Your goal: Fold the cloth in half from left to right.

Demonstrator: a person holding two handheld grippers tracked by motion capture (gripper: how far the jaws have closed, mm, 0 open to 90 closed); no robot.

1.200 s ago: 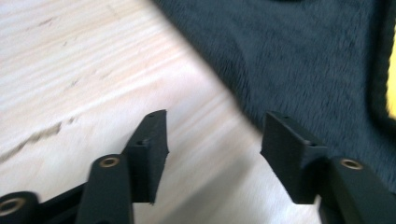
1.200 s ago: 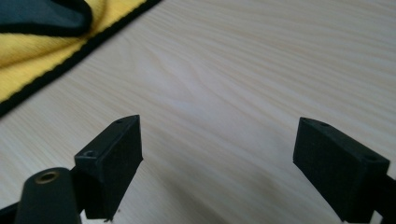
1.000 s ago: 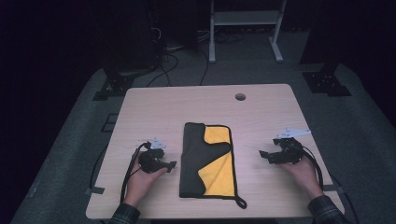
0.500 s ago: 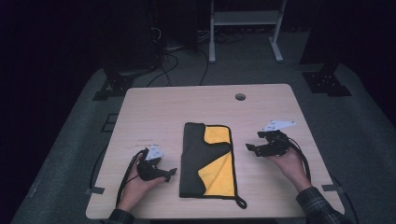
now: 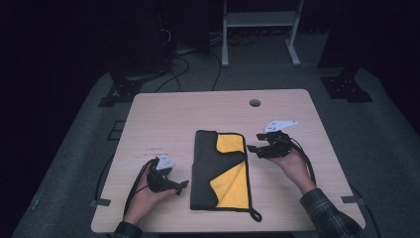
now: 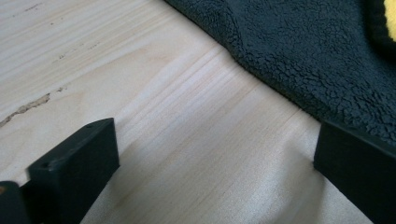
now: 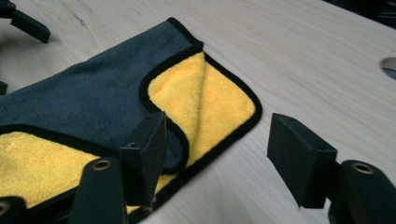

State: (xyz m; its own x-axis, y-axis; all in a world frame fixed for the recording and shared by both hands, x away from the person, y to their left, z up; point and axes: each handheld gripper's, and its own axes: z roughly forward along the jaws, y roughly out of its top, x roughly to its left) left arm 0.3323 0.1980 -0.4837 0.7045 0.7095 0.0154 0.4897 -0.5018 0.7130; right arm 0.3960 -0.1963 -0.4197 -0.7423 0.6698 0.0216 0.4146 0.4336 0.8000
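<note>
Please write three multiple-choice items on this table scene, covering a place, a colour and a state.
1. Where does the folded cloth lie?
A. between the two grippers
B. over the table's hole
C. at the far left corner

2. What colour is the cloth's inner side?
A. red
B. yellow
C. white

3. How does the left gripper stand?
A. shut on the cloth
B. open over bare table
C. shut on a cable

Key: 1 A, the cloth sits mid-table with the left gripper on one side and the right gripper on the other. 2 B, the turned-back flaps show yellow. 3 B, its jaws stand wide apart with only wood between them.
</note>
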